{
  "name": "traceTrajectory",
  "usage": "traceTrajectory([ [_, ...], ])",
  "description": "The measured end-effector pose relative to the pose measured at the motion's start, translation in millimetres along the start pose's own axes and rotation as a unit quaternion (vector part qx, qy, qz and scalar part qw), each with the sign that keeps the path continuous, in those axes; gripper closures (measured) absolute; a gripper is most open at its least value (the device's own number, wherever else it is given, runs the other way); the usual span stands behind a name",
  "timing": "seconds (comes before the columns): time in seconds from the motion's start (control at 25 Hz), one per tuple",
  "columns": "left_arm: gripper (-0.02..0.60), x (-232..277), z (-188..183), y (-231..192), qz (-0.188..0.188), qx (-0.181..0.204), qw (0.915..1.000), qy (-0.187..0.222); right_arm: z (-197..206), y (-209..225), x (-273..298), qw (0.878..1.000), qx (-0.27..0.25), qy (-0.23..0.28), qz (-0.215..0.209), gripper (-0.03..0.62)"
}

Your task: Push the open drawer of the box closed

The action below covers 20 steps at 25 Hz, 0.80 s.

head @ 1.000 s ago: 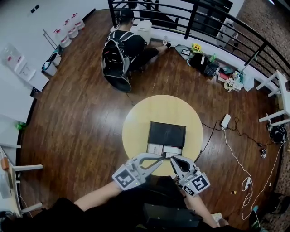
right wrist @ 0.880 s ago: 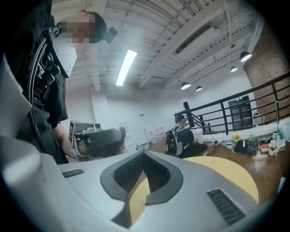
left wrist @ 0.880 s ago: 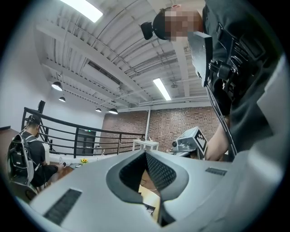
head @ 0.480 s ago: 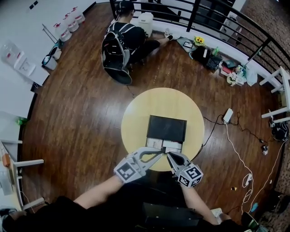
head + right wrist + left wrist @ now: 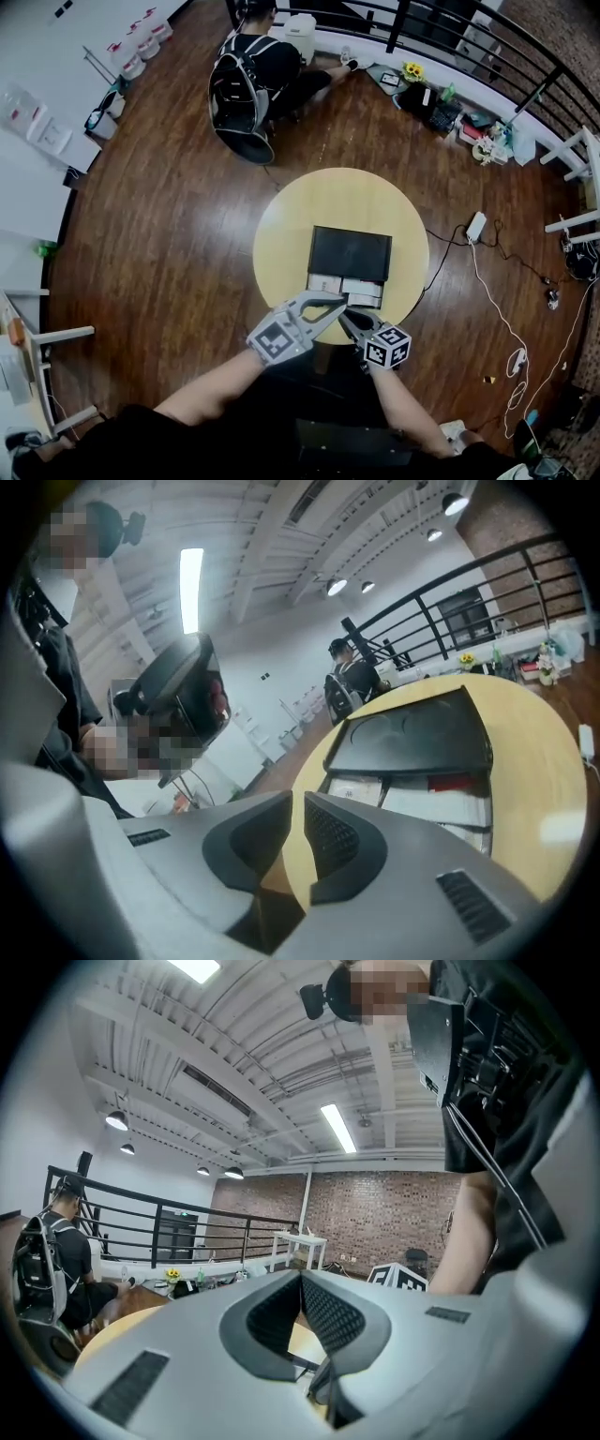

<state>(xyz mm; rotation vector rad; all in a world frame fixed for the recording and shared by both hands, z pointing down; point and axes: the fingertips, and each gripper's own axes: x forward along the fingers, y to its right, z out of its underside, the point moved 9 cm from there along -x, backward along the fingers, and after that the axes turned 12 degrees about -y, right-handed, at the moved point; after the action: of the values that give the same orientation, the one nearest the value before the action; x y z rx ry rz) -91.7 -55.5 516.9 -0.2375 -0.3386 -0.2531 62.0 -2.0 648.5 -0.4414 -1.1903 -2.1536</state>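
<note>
A black box [image 5: 350, 253] lies on the round yellow table [image 5: 281, 234]. Its drawer [image 5: 345, 289] stands pulled out toward me, with white papers inside. My left gripper [image 5: 341, 300] hovers over the table's near edge just in front of the drawer; in the left gripper view its jaws [image 5: 301, 1277] are shut on nothing. Beside it, my right gripper [image 5: 346, 316] points at the box [image 5: 417, 728] and its open drawer [image 5: 412, 799]. The right gripper's [image 5: 297, 803] jaws have just been opening and show a narrow gap with nothing in it.
A person with a backpack [image 5: 246, 89] sits on the wooden floor beyond the table. A black railing [image 5: 487, 52] runs along the back. A power strip and cables [image 5: 476, 225] lie on the floor to the right. White furniture [image 5: 581, 187] stands at the right edge.
Both grippers have come down and drawn closer together at the near table edge. The right gripper has rolled, so its marker cube shows a different face.
</note>
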Motion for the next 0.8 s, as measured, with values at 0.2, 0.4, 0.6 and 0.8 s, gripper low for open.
traceTrajectory([
  [0.2, 0.552, 9, 7, 0, 0.006, 0.008, 0.9999, -0.001, 23, 18, 16, 0.998, 0.055, -0.023, -0.016, 0.533],
  [0.4, 0.552, 11, 14, 4, 0.009, 0.014, 0.9999, -0.001, 36, 28, 24, 0.995, 0.087, -0.04, -0.033, 0.522],
  [0.6, 0.551, 16, 27, 7, 0.011, -0.007, 0.9999, -0.001, 49, 41, 34, 0.983, 0.143, -0.046, -0.102, 0.505],
  [0.8, 0.549, 26, 40, 4, 0.013, -0.003, 0.9998, -0.014, 66, 68, 42, 0.968, 0.211, -0.029, -0.131, 0.496],
])
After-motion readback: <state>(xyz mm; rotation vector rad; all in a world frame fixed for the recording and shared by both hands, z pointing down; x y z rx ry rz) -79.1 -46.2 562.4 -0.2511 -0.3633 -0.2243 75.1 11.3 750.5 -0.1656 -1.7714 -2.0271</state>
